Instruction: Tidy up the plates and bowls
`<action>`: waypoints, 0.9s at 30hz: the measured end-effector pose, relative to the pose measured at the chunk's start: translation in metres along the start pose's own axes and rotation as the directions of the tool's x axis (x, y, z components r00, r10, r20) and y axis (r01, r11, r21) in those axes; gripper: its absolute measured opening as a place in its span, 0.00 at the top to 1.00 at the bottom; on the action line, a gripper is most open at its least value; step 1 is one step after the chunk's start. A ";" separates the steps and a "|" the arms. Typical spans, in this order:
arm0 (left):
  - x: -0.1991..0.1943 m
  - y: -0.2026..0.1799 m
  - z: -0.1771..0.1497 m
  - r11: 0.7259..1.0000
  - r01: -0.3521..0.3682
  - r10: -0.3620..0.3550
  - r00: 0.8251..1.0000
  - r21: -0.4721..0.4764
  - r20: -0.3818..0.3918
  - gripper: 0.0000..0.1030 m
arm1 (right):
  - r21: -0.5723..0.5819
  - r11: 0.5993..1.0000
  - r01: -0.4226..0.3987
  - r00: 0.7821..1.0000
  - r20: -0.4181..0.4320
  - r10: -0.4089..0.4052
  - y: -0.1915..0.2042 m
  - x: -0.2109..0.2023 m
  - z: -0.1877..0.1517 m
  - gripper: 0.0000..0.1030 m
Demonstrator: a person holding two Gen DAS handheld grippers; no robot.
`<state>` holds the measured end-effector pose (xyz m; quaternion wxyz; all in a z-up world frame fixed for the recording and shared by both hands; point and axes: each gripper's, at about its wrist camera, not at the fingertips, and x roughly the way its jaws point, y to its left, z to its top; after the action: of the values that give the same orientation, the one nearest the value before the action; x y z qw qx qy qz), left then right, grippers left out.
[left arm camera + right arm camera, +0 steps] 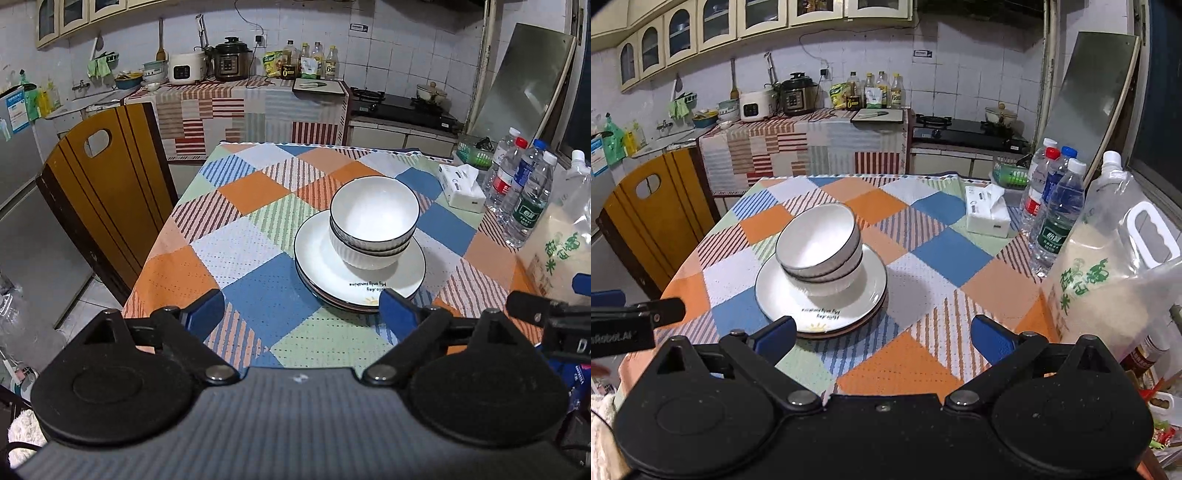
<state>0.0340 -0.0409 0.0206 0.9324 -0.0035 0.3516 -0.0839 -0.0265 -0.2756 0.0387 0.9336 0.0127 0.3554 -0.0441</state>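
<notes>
Stacked white bowls with dark rims [373, 225] sit on a stack of plates [321, 264] in the middle of the checked tablecloth. The same bowls [820, 247] and plates [775, 295] show in the right wrist view. My left gripper [301, 310] is open and empty, just short of the plates' near edge. My right gripper [884, 334] is open and empty, to the right of the plate stack near the table's front edge. Each gripper's blue-tipped finger shows at the side of the other's view.
A tissue box [988, 214], several water bottles [1054, 210] and a rice bag [1108, 280] stand along the table's right side. A wooden chair [99, 192] stands at the table's left. A counter with cookers [207, 66] is behind.
</notes>
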 end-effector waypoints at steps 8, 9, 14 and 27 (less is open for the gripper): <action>-0.003 -0.004 -0.006 1.000 -0.010 0.010 1.000 0.012 -0.011 0.11 | -0.025 1.000 0.013 1.000 -0.009 -0.013 0.006 0.002 -0.014 0.01; -0.003 -0.005 -0.006 1.000 -0.010 0.010 1.000 0.012 -0.014 0.11 | -0.024 1.000 0.014 1.000 -0.011 -0.014 0.006 0.002 -0.015 0.01; -0.002 -0.009 -0.008 0.999 -0.014 0.015 1.000 0.030 -0.025 0.11 | -0.025 1.000 0.016 1.000 -0.015 -0.017 0.006 0.003 -0.018 0.01; -0.005 -0.013 -0.013 0.998 -0.020 0.020 1.000 0.067 0.002 0.11 | -0.030 0.999 0.013 1.000 0.004 -0.013 0.007 -0.001 -0.019 0.01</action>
<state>0.0198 -0.0521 0.0149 0.9330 0.0314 0.3480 -0.0863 -0.0392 -0.2671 0.0251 0.9340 -0.0036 0.3545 -0.0450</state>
